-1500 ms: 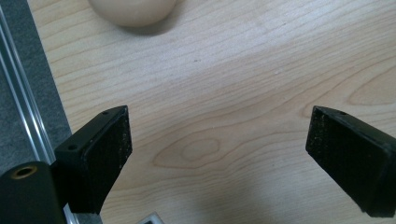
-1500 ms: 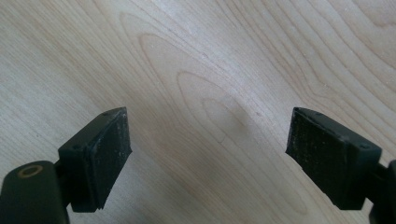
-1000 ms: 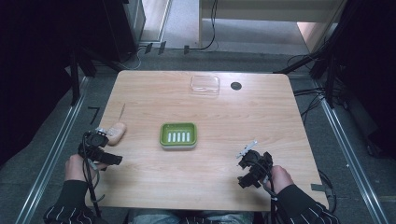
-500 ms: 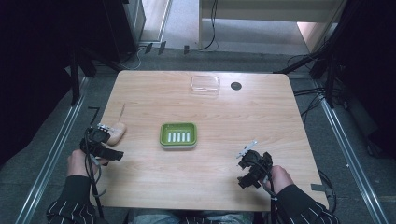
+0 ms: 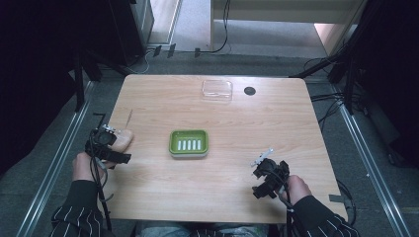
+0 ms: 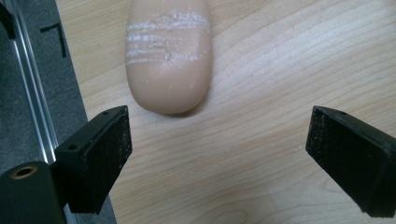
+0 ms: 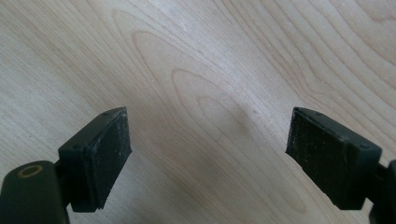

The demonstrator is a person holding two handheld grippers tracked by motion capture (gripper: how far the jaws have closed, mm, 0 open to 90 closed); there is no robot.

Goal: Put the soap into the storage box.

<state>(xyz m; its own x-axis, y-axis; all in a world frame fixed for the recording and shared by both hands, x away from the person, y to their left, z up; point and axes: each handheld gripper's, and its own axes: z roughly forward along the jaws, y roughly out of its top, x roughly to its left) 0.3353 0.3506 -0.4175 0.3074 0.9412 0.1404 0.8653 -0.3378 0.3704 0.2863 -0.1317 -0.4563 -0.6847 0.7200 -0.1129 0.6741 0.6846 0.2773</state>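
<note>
One peach-coloured oblong bar of soap (image 6: 169, 56) lies at the table's nine o'clock edge, just beyond my wide-open left gripper (image 6: 219, 149); that gripper's view shows its white scuff lines. My right gripper (image 7: 208, 156), near five o'clock, gapes over bare wood. One green ridged soap dish (image 5: 188, 143) sits centre.

I saw a light wooden table with rounded corners (image 5: 163, 190) filling the middle of the high view. At its centre sat a green rectangular plastic dish (image 5: 188, 143) with a row of small white pieces inside it. Toward the upper middle lay a clear plastic rectangular box (image 5: 217, 89), and just right of it a small round black hole (image 5: 250, 91).
</note>
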